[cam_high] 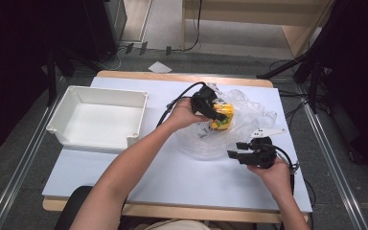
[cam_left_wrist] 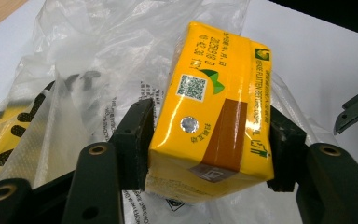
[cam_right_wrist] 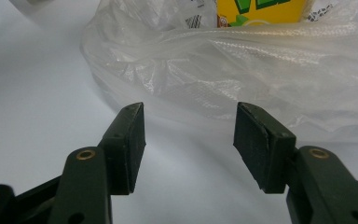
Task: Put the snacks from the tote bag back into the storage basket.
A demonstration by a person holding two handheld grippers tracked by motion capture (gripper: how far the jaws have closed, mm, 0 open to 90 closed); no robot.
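A yellow drink carton [cam_left_wrist: 214, 102] with a QR code and a brown stripe sits between the pads of my left gripper [cam_left_wrist: 209, 140], which press on its two sides. From above, the left gripper [cam_high: 216, 115] holds the carton [cam_high: 226, 111] over a crumpled clear plastic bag [cam_high: 249, 115] at the middle of the table. My right gripper [cam_high: 235, 155] rests low at the bag's near edge. Its jaws [cam_right_wrist: 191, 140] stand open with nothing between them, aimed at the bag [cam_right_wrist: 261, 79], and the carton's yellow [cam_right_wrist: 261, 11] shows beyond it.
A white plastic bin [cam_high: 108, 91] stands on the left half of the pale table [cam_high: 172, 177]. A second printed yellow pack [cam_left_wrist: 9, 135] lies under the plastic at the left of the left gripper view. The right gripper's cable [cam_high: 287, 158] loops near the table's right edge.
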